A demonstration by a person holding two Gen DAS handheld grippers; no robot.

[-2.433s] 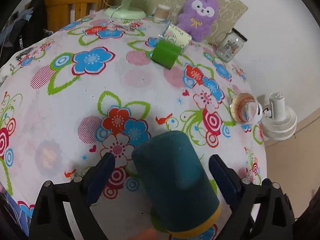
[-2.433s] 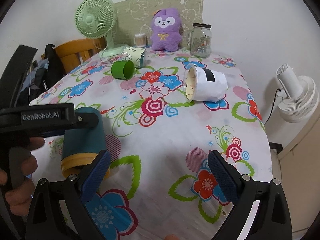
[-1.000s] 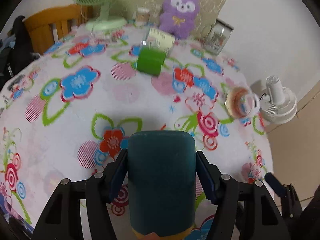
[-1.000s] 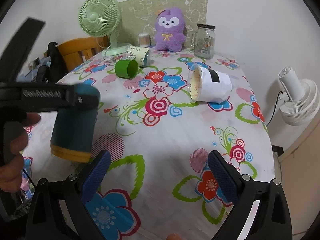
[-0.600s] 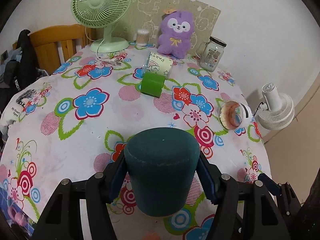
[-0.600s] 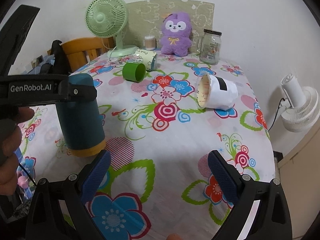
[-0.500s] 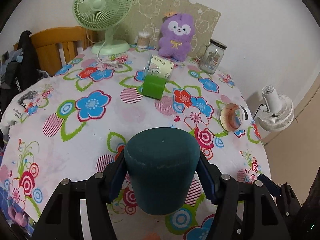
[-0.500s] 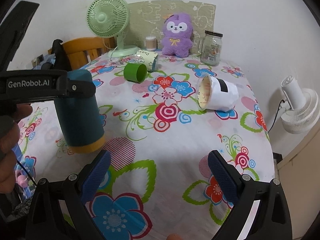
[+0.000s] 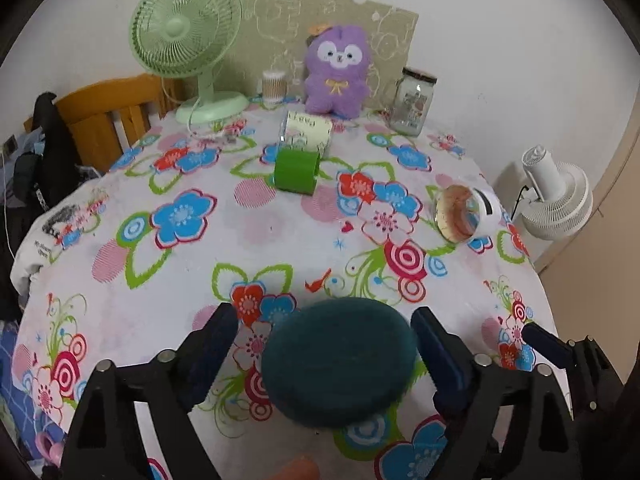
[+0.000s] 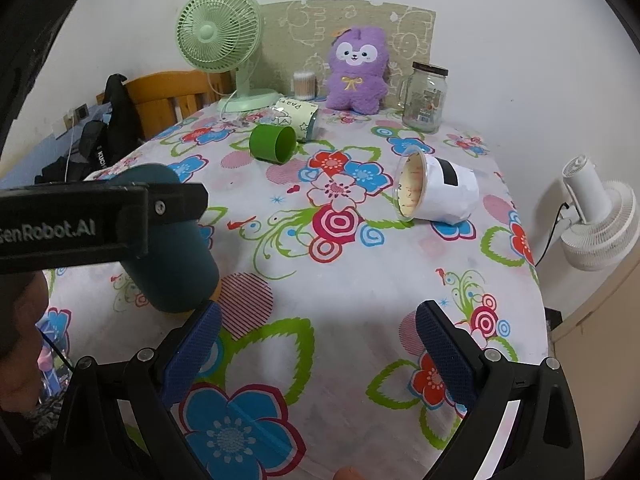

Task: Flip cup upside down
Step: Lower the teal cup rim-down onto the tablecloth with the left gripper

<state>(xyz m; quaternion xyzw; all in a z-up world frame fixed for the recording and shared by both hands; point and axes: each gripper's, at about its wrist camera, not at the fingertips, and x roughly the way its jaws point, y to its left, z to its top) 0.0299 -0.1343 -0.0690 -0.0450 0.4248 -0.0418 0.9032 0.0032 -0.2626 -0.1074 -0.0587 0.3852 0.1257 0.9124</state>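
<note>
A dark teal cup (image 9: pixel 338 362) stands upside down, its closed base facing up, on the near part of the desk (image 9: pixel 280 232), which is covered by a white cloth printed with bright flowers. The left gripper (image 9: pixel 324 344) sits around the cup with its blue-padded jaws apart, a gap showing on each side of the cup. In the right wrist view the same cup (image 10: pixel 172 248) appears at the left behind the left gripper's black arm, a sliver of yellow showing at its bottom edge. The right gripper (image 10: pixel 318 338) hovers over bare cloth with its jaws wide apart, holding nothing. Farther back a green cup (image 9: pixel 297 171) lies on its side just in front of a toppled clear cup with a paper label (image 9: pixel 306 134). To the right a white paper cup (image 10: pixel 438 192) lies on its side. Along the far edge stand a green desk fan (image 9: pixel 188 40), a small jar of cotton swabs (image 9: pixel 274 87), a purple plush toy (image 9: pixel 338 70) and a glass jar (image 9: pixel 412 106). A wooden chair (image 9: pixel 108 116) stands at the left against the white wall, and a white fan (image 9: pixel 556 196) sits beyond the desk's right edge.
</note>
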